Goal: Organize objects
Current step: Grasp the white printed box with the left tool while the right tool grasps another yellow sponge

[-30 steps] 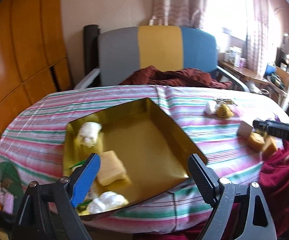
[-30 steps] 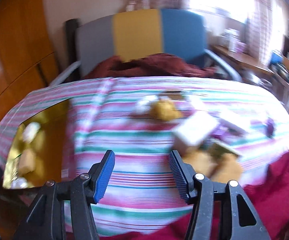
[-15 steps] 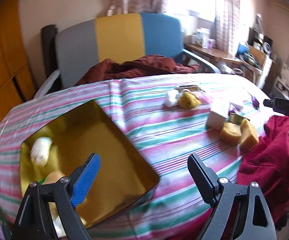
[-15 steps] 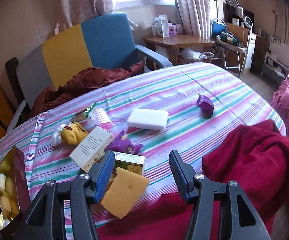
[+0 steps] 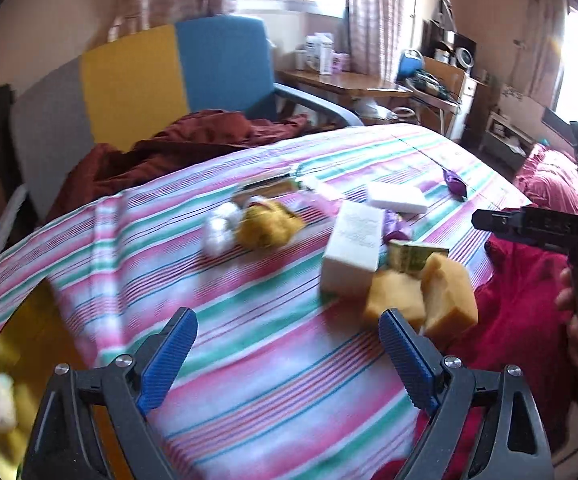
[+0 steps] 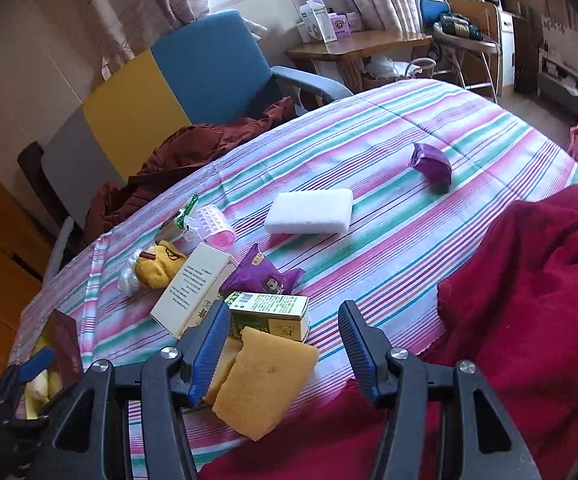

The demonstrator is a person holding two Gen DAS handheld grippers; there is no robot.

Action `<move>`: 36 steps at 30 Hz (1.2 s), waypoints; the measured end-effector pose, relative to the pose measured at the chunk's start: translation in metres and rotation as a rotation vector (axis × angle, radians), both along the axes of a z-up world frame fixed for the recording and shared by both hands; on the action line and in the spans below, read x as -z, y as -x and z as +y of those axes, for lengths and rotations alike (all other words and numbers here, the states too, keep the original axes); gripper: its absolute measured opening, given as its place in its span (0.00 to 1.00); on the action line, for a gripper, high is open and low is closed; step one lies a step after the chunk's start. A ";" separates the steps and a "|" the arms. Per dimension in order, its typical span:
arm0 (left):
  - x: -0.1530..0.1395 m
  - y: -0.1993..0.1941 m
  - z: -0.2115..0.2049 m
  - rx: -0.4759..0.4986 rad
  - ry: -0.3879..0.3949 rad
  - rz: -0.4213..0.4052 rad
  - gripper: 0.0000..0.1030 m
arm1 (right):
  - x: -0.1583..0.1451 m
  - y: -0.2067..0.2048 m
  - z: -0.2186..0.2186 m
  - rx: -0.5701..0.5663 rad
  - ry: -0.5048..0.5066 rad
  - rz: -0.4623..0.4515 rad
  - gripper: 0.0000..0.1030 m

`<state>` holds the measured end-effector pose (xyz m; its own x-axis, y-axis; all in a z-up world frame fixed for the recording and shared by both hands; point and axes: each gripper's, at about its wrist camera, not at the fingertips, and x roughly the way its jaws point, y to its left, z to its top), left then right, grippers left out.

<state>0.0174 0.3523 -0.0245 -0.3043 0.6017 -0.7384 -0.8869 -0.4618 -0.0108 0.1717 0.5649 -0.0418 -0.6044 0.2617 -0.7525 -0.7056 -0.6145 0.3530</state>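
Note:
My left gripper [image 5: 287, 354] is open and empty over the striped tablecloth, right of the gold box [image 5: 13, 364], which holds a white item. My right gripper [image 6: 283, 350] is open and empty, hovering just above a yellow sponge [image 6: 265, 384] at the table's near edge. Behind the sponge lie a green tin [image 6: 269, 314], a white carton [image 6: 193, 290], a purple snack packet [image 6: 263, 276], a yellow plush toy [image 6: 159, 266], a pink roller [image 6: 211, 226], a white sponge [image 6: 309, 212] and a purple pouch [image 6: 431, 162]. Two yellow sponges [image 5: 421, 298] show in the left wrist view.
A red cloth [image 6: 521, 304] drapes over the table's near right edge. A grey, yellow and blue chair [image 6: 161, 80] with a maroon garment [image 6: 193, 156] stands behind the table. A wooden desk [image 6: 369, 46] with boxes stands by the window.
Both grippers have swung to the right, away from the gold box and toward the cluster of objects. The right gripper now hovers over the yellow sponge. Both stay open.

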 end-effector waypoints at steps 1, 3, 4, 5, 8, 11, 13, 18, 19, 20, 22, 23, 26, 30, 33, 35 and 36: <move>0.002 0.000 0.010 0.011 0.007 0.000 0.91 | 0.001 -0.001 0.002 0.003 0.015 0.009 0.56; 0.007 0.002 0.029 0.031 0.015 -0.006 0.91 | 0.004 -0.002 0.005 0.007 0.047 0.022 0.56; 0.009 0.003 0.038 0.042 0.022 -0.012 0.91 | 0.005 -0.003 0.007 0.007 0.060 0.028 0.56; 0.012 0.003 0.048 0.057 0.031 -0.015 0.91 | 0.006 -0.003 0.008 0.005 0.068 0.033 0.56; 0.022 0.004 0.074 0.089 0.063 -0.006 0.92 | 0.006 -0.003 0.009 -0.007 0.081 0.039 0.56; 0.033 0.008 0.096 0.103 0.090 -0.022 0.92 | 0.007 -0.003 0.009 -0.018 0.091 0.045 0.56; 0.040 0.008 0.111 0.115 0.114 -0.016 0.92 | 0.009 -0.003 0.010 -0.024 0.106 0.049 0.56; 0.053 0.010 0.142 0.132 0.166 0.019 0.92 | 0.010 -0.002 0.012 -0.028 0.128 0.054 0.56; 0.057 0.013 0.146 0.123 0.175 0.012 0.92 | 0.011 -0.002 0.012 -0.031 0.130 0.054 0.56; 0.062 0.018 0.149 0.110 0.186 -0.013 0.89 | 0.011 -0.001 0.012 -0.035 0.133 0.054 0.56; 0.071 0.028 0.152 0.103 0.198 -0.096 0.69 | 0.012 -0.001 0.012 -0.039 0.139 0.052 0.56; 0.074 0.030 0.150 0.098 0.203 -0.122 0.51 | 0.012 0.000 0.012 -0.040 0.139 0.049 0.56; 0.077 0.033 0.136 0.090 0.179 -0.143 0.49 | 0.013 0.001 0.012 -0.045 0.144 0.040 0.56; 0.070 0.034 0.101 0.037 0.132 -0.161 0.49 | 0.014 0.003 0.011 -0.050 0.146 0.024 0.56; 0.070 0.034 0.068 -0.027 0.126 -0.157 0.49 | 0.014 0.004 0.011 -0.052 0.145 0.011 0.56; 0.073 0.032 0.044 -0.064 0.122 -0.147 0.49 | 0.015 0.006 0.011 -0.055 0.149 0.000 0.56; 0.072 0.030 0.033 -0.074 0.118 -0.137 0.49 | 0.015 0.006 0.011 -0.054 0.150 -0.004 0.56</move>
